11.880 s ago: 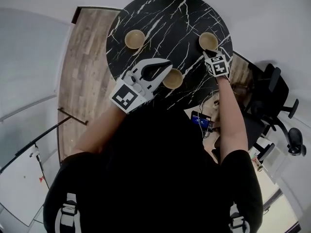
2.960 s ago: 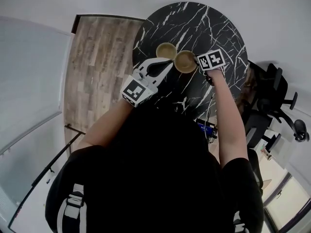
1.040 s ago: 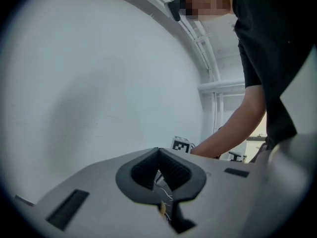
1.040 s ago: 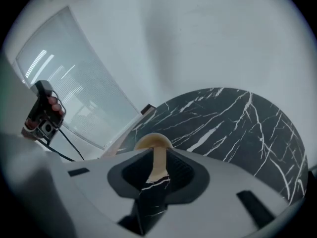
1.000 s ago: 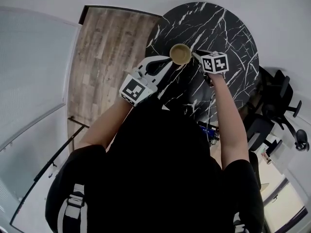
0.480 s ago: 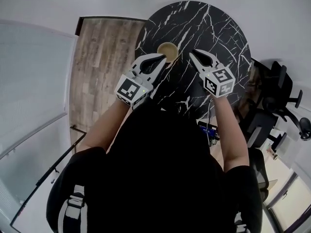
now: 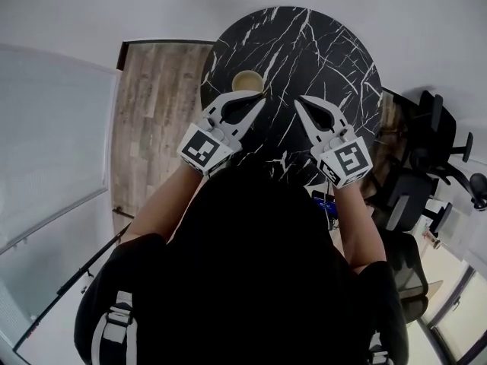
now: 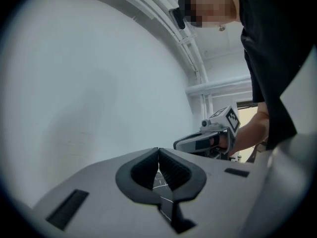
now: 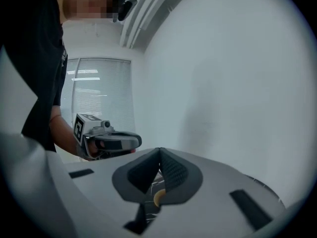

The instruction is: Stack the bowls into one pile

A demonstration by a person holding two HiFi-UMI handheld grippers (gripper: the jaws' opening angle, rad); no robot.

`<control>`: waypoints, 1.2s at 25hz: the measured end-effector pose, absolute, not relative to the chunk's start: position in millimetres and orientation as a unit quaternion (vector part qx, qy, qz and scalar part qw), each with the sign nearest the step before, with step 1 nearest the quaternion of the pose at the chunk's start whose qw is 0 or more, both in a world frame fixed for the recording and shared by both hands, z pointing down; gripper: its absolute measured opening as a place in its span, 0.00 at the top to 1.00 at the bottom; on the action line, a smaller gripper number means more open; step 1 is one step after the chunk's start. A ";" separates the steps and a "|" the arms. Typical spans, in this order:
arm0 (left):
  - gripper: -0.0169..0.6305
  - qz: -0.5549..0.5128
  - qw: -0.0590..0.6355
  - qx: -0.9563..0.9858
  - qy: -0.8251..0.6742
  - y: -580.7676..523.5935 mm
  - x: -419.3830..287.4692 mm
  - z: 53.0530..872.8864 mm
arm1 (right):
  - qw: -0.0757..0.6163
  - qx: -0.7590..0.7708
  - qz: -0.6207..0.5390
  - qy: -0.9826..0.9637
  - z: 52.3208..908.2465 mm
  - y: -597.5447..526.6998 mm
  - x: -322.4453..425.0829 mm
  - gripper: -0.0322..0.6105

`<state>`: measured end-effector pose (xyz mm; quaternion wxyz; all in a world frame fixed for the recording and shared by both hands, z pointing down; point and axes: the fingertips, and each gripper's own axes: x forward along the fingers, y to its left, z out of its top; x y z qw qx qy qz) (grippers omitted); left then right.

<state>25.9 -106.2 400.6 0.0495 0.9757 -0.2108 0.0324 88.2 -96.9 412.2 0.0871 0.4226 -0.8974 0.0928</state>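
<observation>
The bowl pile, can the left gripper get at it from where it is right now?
Probably yes: the bowl pile sits just beyond the left gripper on the table, with nothing between them. The jaws are shut and would need to open first.

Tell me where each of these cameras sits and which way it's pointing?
Head view: on the person's head, facing steeply down at the marble table, the bowls, left tool and right tool; shoulders and forearms show.
Left gripper view: on the left tool, facing along its shut jaws toward a white wall; the person's torso shows.
Right gripper view: on the right tool, along jaws that have just been closing, nothing between them; a forearm shows.
Shared: each gripper view catches the other tool.
</observation>
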 end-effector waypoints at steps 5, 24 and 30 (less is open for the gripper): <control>0.97 0.026 0.041 0.980 -0.193 -92.4 45.4 383.1 | 0.069 0.430 0.072 -0.897 388.1 -76.4 98.3 0.95; 0.97 0.032 0.008 0.984 -0.177 -51.8 60.5 346.7 | 0.042 0.422 0.061 -0.904 356.0 -39.1 101.4 0.95; 0.97 0.029 0.014 0.980 -0.199 -49.2 46.6 344.7 | 0.048 0.404 0.056 -0.912 353.5 -36.9 89.2 0.95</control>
